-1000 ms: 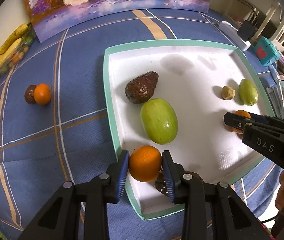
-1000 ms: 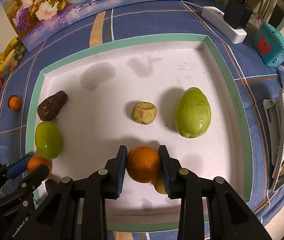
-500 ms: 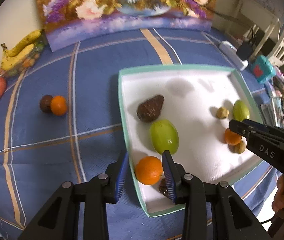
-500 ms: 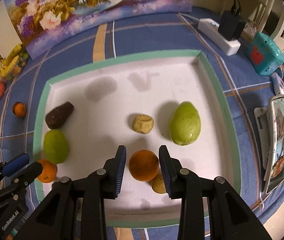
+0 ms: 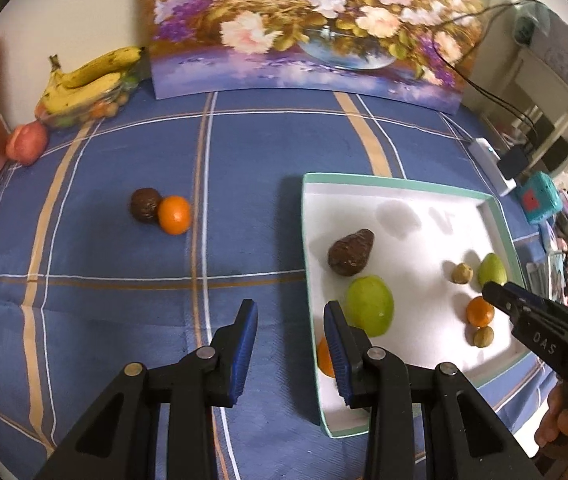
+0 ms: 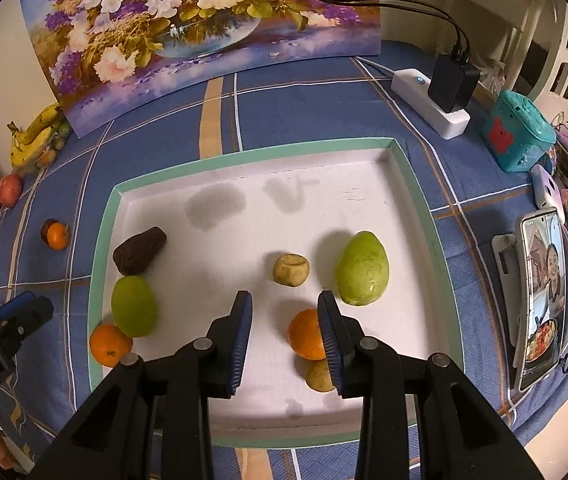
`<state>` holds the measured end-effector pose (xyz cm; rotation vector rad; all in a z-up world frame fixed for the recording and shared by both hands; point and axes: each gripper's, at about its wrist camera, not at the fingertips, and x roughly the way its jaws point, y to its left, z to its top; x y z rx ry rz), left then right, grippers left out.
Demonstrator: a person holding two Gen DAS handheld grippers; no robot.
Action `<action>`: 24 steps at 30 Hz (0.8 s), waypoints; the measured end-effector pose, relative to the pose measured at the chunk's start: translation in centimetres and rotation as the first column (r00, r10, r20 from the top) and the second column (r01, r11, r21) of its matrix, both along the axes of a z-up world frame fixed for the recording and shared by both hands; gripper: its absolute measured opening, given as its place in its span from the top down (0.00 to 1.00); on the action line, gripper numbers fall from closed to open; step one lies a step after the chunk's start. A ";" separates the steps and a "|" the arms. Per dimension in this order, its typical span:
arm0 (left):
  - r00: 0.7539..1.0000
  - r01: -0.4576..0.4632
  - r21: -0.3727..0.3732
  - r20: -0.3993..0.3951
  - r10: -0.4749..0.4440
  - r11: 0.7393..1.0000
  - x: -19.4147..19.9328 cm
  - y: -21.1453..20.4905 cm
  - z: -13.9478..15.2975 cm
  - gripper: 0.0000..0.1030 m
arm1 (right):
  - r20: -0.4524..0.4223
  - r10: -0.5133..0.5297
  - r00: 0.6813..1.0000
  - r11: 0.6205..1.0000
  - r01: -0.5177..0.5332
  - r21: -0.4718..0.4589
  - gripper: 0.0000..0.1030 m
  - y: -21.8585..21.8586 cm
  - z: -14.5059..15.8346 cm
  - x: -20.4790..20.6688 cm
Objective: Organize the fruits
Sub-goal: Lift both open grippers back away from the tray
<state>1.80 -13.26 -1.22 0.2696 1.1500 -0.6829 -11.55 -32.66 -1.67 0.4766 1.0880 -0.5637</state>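
Note:
A white tray with a green rim [image 5: 395,182] [image 6: 244,152] holds two oranges, two green fruits, a dark avocado [image 5: 349,256] and two small tan fruits. My left gripper [image 5: 289,308] hangs open above the tray's left edge. One orange [image 5: 325,358] [image 6: 110,344] lies in the tray half behind its right finger, beside a green fruit [image 5: 369,310]. My right gripper [image 6: 284,300] is open above the tray floor. The other orange [image 6: 305,334] sits just behind its right finger, on top of a tan fruit [image 6: 319,376]. A loose orange [image 5: 174,215] touches a dark round fruit [image 5: 146,204] on the cloth.
A flower painting [image 5: 307,28] leans against the back wall. Bananas [image 5: 88,80] and a red fruit [image 5: 27,144] lie at the far left. A power strip [image 6: 429,108], a teal box [image 6: 517,132] and a phone on a stand [image 6: 539,292] flank the tray on the right.
Both grippers let go of their oranges and rose; the oranges stay in the tray. The left gripper also drifted left, over the tray's rim.

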 end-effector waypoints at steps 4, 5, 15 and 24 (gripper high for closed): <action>1.000 -0.024 0.001 -0.008 0.024 1.000 0.4 0.4 -0.2 0.63 | -0.002 0.003 1.000 1.000 -0.003 -0.001 0.66 0.0 0.1 0.1; 1.000 -0.028 0.002 -0.009 0.028 1.000 0.4 0.5 -0.2 0.63 | -0.003 0.003 1.000 1.000 -0.003 0.000 0.66 0.1 0.1 0.1; 0.997 -0.075 0.039 0.006 0.075 0.996 1.0 1.1 -0.7 0.26 | -0.013 0.016 1.000 1.000 -0.015 0.003 0.63 0.3 -0.2 0.2; 0.988 -0.146 0.118 0.057 0.140 0.982 2.0 1.9 -2.0 0.05 | -0.050 0.036 0.998 0.999 -0.038 -0.026 0.34 0.7 -0.6 0.7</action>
